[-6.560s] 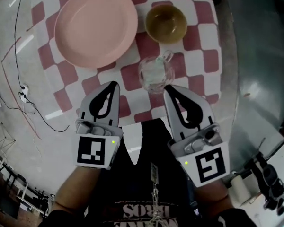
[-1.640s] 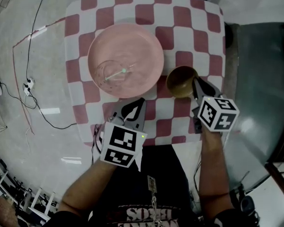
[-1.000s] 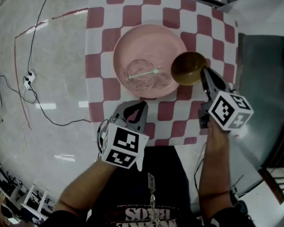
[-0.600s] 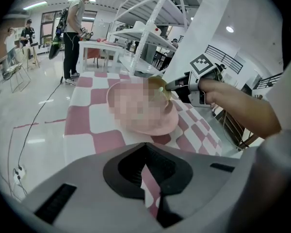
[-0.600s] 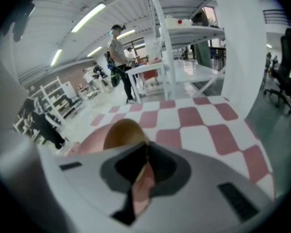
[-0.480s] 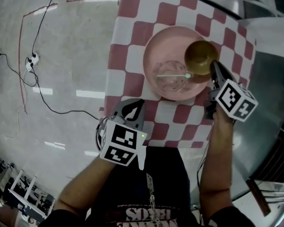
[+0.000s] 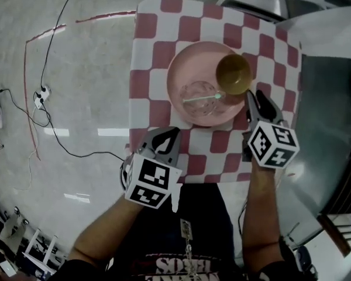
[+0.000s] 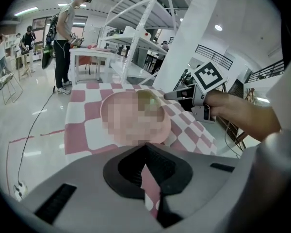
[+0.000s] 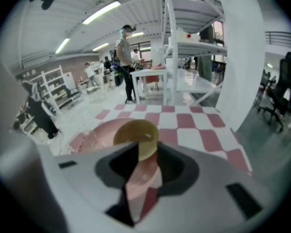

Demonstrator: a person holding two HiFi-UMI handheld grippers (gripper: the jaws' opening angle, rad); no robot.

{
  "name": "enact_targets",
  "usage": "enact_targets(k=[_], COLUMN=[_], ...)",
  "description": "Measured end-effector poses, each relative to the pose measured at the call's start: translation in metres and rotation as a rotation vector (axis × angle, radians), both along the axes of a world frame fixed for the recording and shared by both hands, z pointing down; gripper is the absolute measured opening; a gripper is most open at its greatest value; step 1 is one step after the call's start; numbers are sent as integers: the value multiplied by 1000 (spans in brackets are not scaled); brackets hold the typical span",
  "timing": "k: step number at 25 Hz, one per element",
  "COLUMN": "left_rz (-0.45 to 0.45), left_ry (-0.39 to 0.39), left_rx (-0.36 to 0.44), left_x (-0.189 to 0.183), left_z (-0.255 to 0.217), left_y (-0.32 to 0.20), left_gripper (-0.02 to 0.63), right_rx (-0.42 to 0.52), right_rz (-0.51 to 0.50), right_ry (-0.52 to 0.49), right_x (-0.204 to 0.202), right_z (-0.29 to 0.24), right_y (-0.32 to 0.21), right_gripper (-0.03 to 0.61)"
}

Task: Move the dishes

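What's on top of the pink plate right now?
A clear glass cup with a thin stick, and an olive bowl at the pink plate's upper-right edge in the head view. The plate surface beneath both is covered.

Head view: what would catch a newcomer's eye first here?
The red-and-white checked tabletop fills the upper middle of the head view, with a large pink plate lying on it. On the plate sit a brown bowl, toward its right edge, and a clear glass just left of the bowl.
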State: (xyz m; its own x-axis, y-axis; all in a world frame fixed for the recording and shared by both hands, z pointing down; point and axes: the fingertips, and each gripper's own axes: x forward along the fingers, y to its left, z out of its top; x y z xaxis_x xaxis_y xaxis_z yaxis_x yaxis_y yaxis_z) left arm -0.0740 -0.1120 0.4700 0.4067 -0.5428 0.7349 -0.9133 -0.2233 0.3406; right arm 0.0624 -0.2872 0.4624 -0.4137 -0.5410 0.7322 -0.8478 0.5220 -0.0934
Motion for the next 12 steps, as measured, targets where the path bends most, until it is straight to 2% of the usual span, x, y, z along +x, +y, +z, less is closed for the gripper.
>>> enact_targets(k=[2, 4, 9, 12], left_rz=[16, 34, 85, 78], left_ry=[-1, 3, -6, -23], left_rx=[39, 82, 197, 277], left_x=[3, 8, 18, 11], left_z=[-9, -18, -59, -93], left_y=[-5, -6, -1, -7], left_gripper=[29, 29, 29, 29], right_rx=[56, 101, 140, 227], right_rz=[-12, -28, -44, -70], right_ry=[-52, -97, -150, -208], right_x=[-1, -3, -1, -8], right_z=[-19, -33, -65, -112], right_y=[10, 27, 76, 92], right_gripper=[79, 52, 42, 38])
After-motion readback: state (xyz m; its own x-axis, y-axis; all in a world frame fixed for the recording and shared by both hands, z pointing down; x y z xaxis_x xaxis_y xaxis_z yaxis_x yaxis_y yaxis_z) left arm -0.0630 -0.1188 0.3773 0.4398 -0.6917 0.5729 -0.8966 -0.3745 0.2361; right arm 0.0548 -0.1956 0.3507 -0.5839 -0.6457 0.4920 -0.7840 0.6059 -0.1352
